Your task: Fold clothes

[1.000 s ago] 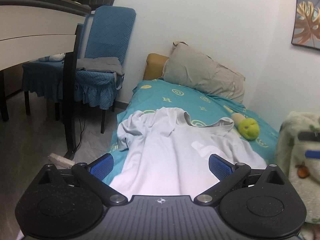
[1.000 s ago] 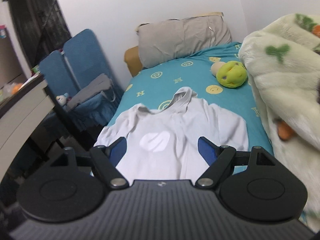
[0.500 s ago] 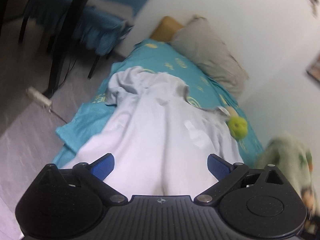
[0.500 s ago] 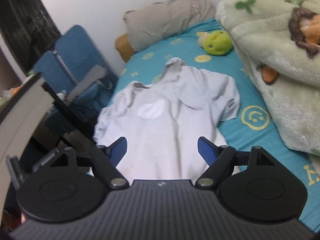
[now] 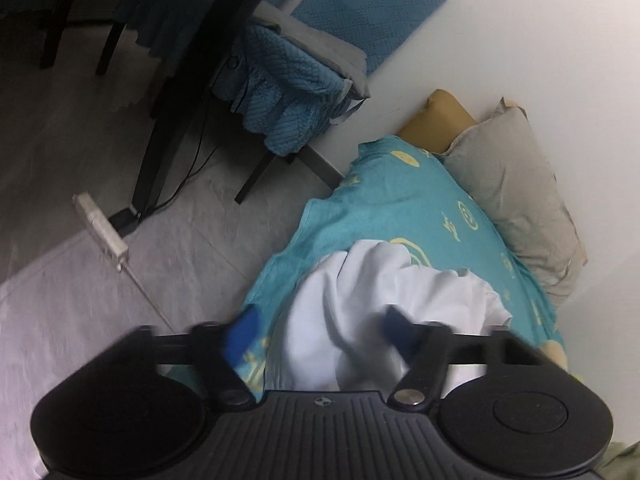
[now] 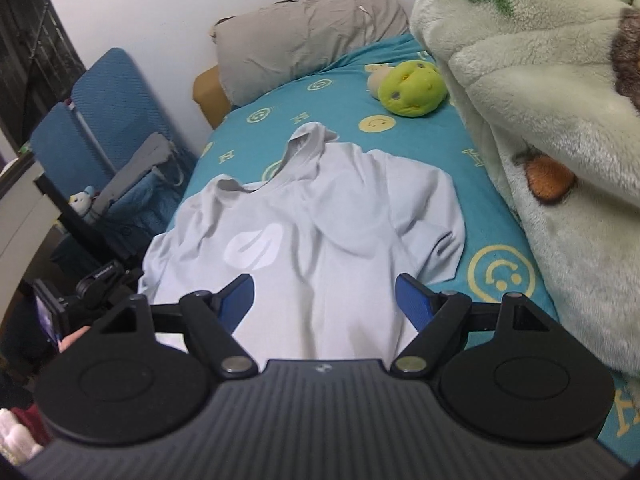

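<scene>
Teal bedsheet [image 6: 432, 152] carries the pale shirt [image 6: 320, 224], spread flat. Left gripper [image 5: 320, 330] has dropped to its sleeve edge, jaws just closing around cloth; right gripper [image 6: 325, 300] hovers spread, so folding starts.

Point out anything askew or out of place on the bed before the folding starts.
The white T-shirt lies crooked and rumpled: its collar is bunched into a peak, the far sleeve is crumpled under, and its near side sags over the edge of the teal sheet. A green plush toy sits by the pillow.
</scene>
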